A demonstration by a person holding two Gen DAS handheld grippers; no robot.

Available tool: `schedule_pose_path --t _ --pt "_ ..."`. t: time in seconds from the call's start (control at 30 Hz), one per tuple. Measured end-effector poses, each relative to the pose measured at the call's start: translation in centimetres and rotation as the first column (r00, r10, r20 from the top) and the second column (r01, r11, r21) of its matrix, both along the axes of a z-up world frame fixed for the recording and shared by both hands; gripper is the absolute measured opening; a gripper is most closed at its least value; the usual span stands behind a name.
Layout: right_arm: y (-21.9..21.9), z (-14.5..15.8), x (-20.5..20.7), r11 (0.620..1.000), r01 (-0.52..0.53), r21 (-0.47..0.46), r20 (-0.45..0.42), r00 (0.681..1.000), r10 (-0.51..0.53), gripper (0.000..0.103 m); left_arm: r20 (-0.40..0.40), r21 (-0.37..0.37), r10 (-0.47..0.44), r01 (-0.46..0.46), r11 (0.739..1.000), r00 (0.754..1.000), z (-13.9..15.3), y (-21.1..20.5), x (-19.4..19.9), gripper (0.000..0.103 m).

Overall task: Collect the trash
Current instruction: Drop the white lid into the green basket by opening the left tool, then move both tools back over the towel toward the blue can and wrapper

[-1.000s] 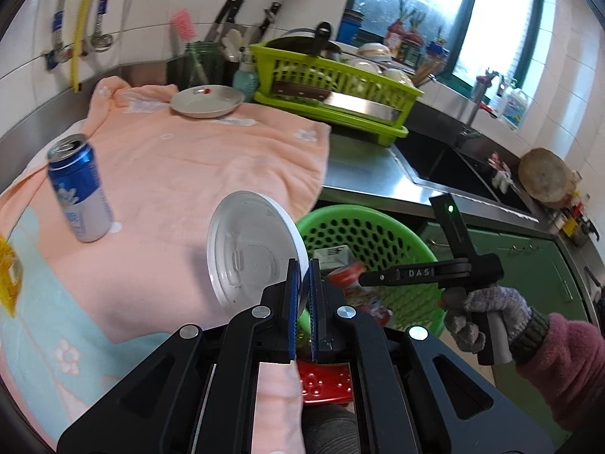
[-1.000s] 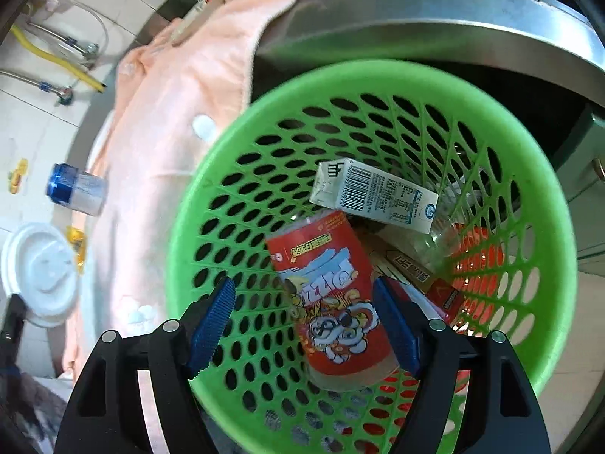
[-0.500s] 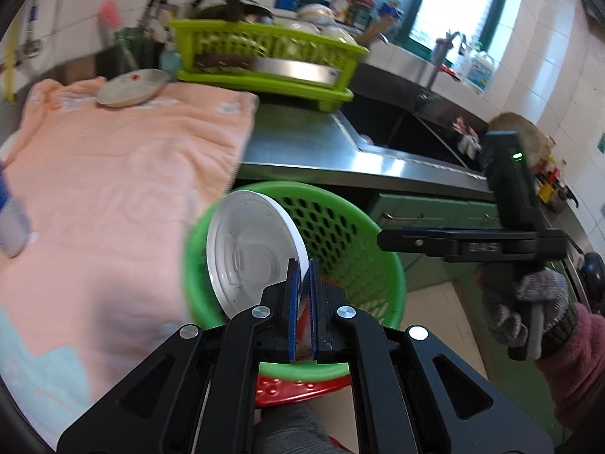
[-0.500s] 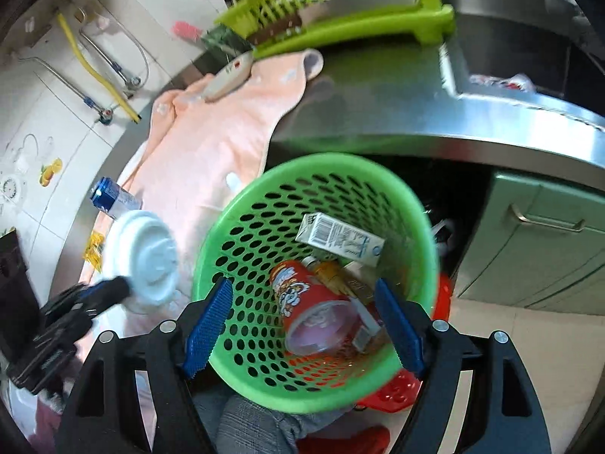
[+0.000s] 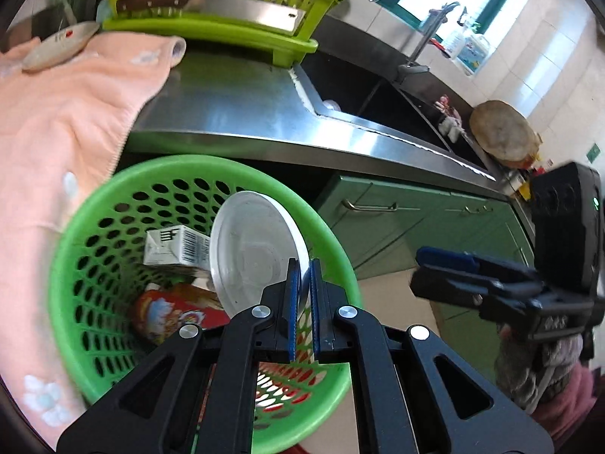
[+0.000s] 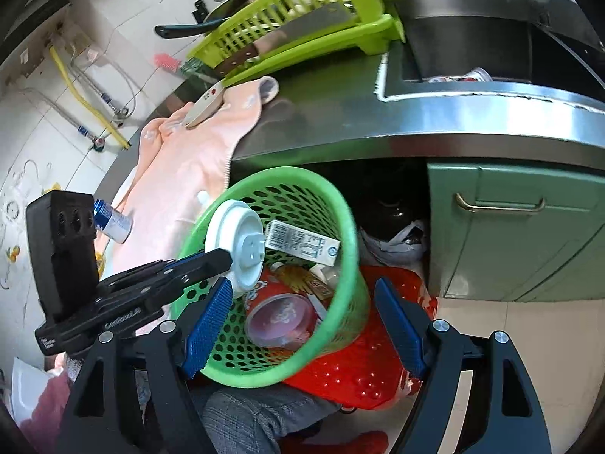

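Binned: I see a carton (image 5: pixel 177 251) and cup (image 6: pixel 281 319) in the green basket (image 5: pixel 75 227).
Left hand-held gripper (image 5: pixel 301 295): clamped on white lid (image 5: pixel 253 249) above basket.
Right hand-held gripper (image 6: pixel 302 325): spread wide, empty.
Left: blue can (image 6: pixel 111 219) on table (image 6: pixel 340 113).

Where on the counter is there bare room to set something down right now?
Bare steel counter lies between the peach towel, the lime dish rack and the sink. The towel has open cloth between the plate and blue can. The green basket is crowded with trash.
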State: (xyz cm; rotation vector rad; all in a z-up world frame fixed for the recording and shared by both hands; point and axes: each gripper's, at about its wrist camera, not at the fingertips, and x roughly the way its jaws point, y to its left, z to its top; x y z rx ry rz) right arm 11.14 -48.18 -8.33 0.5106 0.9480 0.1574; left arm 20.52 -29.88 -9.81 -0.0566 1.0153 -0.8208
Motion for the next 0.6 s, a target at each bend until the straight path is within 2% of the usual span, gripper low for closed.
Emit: schedule_pose_path --t 0.03,0.23,0.3,0.37,0.6 --pt "-0.2 -0.2 -0.1 1.0 0.002 0.005 -0.002 1.0 -0.002 0.075 -0.016 -0.019 -0.007 0.007 1.0 1.0 -0.3 -0.4 0.2 0.005" --pt "-0.7 -0.7 -0.6 1.0 0.013 0.015 -0.013 1.0 -0.012 0.075 -0.032 -0.021 -0.009 0.009 1.0 0.999 -0.9 -1.1 0.0 0.007" --pt "-0.7 -0.5 -0.7 1.0 0.014 0.014 -0.01 1.0 -0.014 0.075 -0.039 -0.044 -0.017 0.016 0.999 0.999 -0.7 -0.7 -0.1 0.009" --pt "-0.4 -0.3 -0.6 1.0 0.01 0.014 -0.006 1.0 -0.01 0.075 -0.034 -0.034 -0.007 0.006 0.999 0.999 -0.7 -0.4 -0.2 0.012" --pt "1.5 0.8 0.0 1.0 -0.031 -0.001 0.018 0.999 0.031 0.075 -0.008 -0.042 0.034 -0.034 0.999 0.999 1.1 2.5 -0.8 0.013"
